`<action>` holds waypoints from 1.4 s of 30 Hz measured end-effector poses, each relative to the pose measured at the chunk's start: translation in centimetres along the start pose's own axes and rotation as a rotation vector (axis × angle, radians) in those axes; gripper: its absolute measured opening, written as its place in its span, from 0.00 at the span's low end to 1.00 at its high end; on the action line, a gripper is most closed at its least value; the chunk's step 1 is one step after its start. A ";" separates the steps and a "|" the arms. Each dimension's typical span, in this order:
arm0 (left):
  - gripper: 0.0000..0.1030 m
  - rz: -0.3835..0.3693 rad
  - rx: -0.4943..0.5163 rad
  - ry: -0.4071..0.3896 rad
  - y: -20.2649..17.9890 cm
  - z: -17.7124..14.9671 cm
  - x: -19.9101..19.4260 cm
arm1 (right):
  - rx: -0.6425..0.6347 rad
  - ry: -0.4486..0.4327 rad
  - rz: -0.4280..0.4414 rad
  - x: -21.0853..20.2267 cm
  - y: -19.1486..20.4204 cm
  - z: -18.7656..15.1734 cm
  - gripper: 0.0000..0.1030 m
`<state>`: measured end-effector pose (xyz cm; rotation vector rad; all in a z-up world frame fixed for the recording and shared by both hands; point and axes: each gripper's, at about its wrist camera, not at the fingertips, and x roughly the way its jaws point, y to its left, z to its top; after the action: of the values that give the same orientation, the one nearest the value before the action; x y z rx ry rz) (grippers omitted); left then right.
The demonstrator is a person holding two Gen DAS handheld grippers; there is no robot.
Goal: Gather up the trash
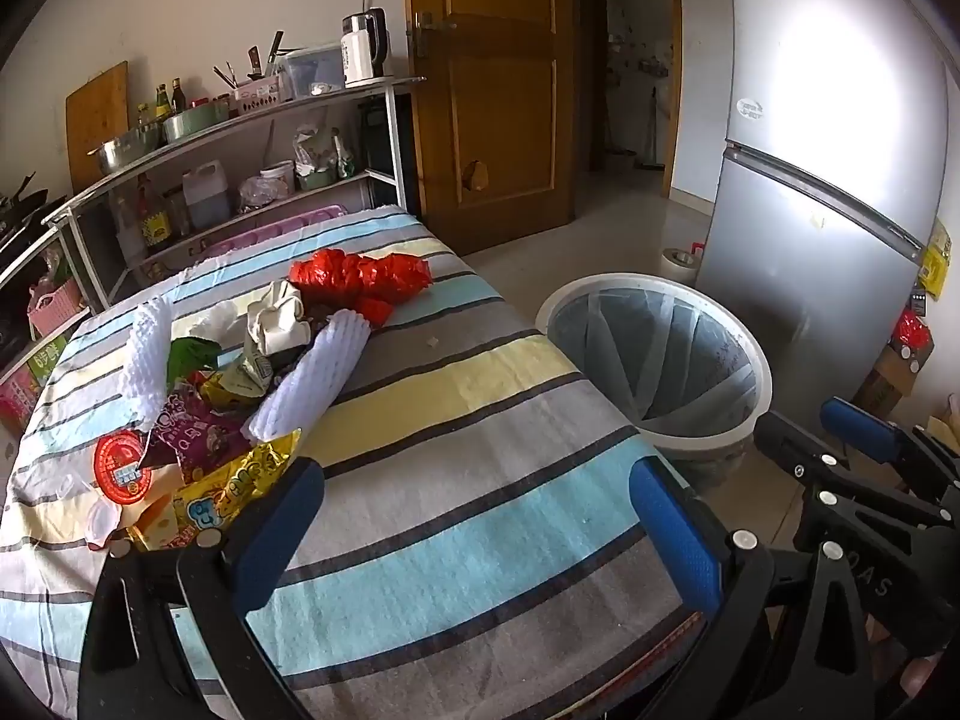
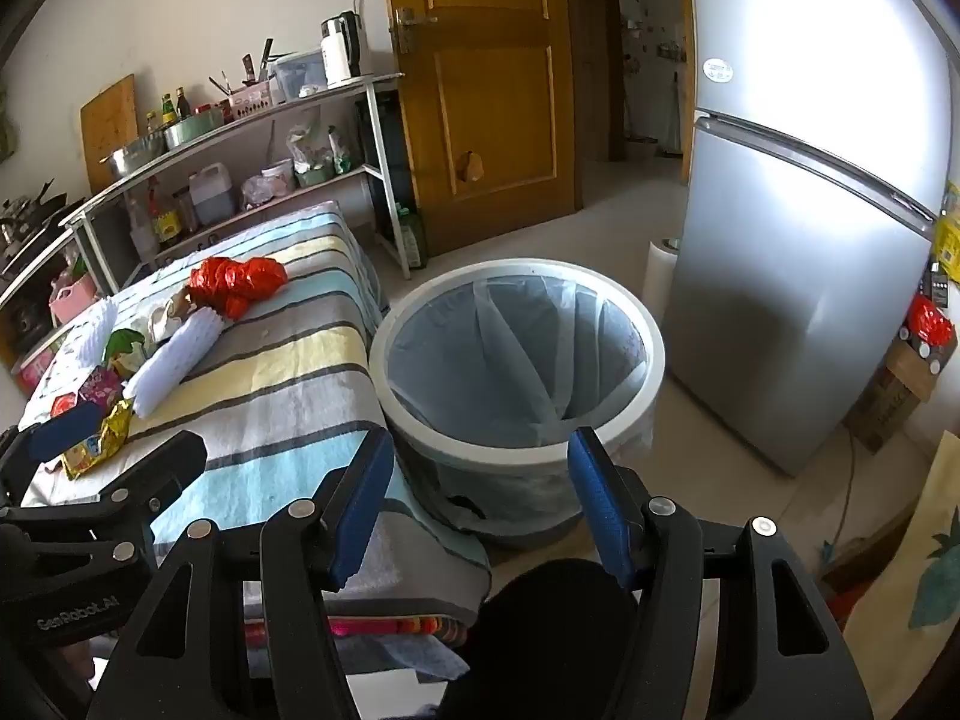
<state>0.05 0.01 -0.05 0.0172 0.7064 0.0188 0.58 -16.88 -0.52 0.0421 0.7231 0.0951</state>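
A heap of trash lies on the striped cloth (image 1: 456, 480) at its left side: a red plastic bag (image 1: 360, 279), white foam netting (image 1: 312, 375), crumpled paper (image 1: 279, 324), a yellow snack wrapper (image 1: 240, 486) and a red round lid (image 1: 123, 468). My left gripper (image 1: 480, 516) is open and empty over the bare cloth, just right of the yellow wrapper. My right gripper (image 2: 480, 498) hangs open and empty above the near rim of the white lined trash bin (image 2: 516, 372), which stands on the floor right of the table. The red bag (image 2: 237, 285) and foam netting (image 2: 174, 360) lie far left of it.
A silver fridge (image 2: 810, 240) stands right of the bin (image 1: 660, 354). Metal shelves (image 1: 240, 138) with bottles, bowls and a kettle line the wall behind the table. A wooden door (image 1: 486, 84) stands beyond. Cardboard boxes (image 2: 900, 384) sit by the fridge.
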 end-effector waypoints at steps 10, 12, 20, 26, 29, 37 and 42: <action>1.00 0.017 -0.001 -0.005 0.2 0.0 -0.6 | -0.006 -0.012 -0.004 -0.2 0.2 0.5 0.60; 1.00 0.015 -0.003 -0.007 0.2 0.0 -0.7 | -0.007 -0.011 -0.003 -0.3 0.2 1.0 0.60; 1.00 0.018 -0.002 -0.006 0.3 0.1 -0.7 | -0.003 -0.020 -0.003 -0.5 0.1 0.3 0.59; 1.00 0.018 -0.002 -0.007 0.3 0.1 -0.8 | -0.002 -0.024 -0.005 -0.5 0.1 0.3 0.59; 1.00 0.018 -0.002 -0.007 0.3 0.1 -0.8 | -0.001 -0.024 -0.004 -0.6 0.1 0.3 0.59; 1.00 0.018 -0.004 -0.006 0.5 0.1 -0.9 | -0.003 -0.027 -0.005 -0.6 0.2 0.3 0.60; 1.00 0.019 -0.005 -0.007 0.5 0.1 -0.9 | -0.003 -0.027 -0.005 -0.6 0.2 0.3 0.60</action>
<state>-0.61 0.50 0.61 0.0195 0.6988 0.0385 0.29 -16.75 0.08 0.0381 0.6964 0.0907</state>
